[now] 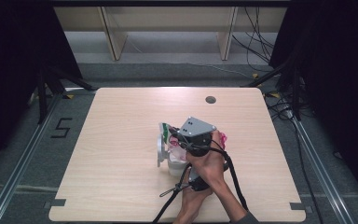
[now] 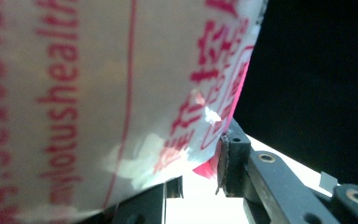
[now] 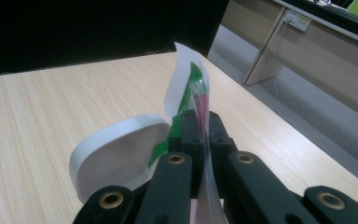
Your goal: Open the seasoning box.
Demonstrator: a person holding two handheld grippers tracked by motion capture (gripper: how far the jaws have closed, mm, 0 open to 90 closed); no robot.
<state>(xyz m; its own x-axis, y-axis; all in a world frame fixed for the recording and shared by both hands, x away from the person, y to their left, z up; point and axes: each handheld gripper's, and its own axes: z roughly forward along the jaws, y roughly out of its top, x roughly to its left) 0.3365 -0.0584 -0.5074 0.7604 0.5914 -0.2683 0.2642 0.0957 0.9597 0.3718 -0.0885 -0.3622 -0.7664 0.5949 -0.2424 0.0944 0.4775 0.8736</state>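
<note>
My right gripper [image 3: 201, 128] is clamped tight, its two black jaws pressed flat against a thin plastic wrapper [image 3: 193, 88] that rises between them, white with green and red print, near the middle of the right gripper view. Just left of the jaws there, at lower left of the frame, stands one white rounded lid [image 3: 119, 156], tipped up on edge; whether it touches the wrapper I cannot tell.

My left gripper [image 2: 200, 184] sits at the bottom of the left gripper view, jaws partly apart. One pad [image 2: 223, 163] meets the pink lower edge of a packet with red lettering [image 2: 121, 93] that fills the upper left of that frame; the other jaw lies under the packet's bottom edge. The packet stands between the jaws, but whether they truly pinch it I cannot tell.

In the high view both my hands meet just below and right of the frame's centre: the right hand [image 1: 209, 163] over the left hand [image 1: 191, 196], the right gripper's grey three-cornered plate on top. I count two grippers, one white tub [image 1: 175, 165] beneath them with the lid hinged up at its left, and the wrapper's green edge above it. One pale wood table [image 1: 121, 154] carries everything, with one dark round hole [image 1: 210, 99] near its far edge, upper middle of the frame.
</note>
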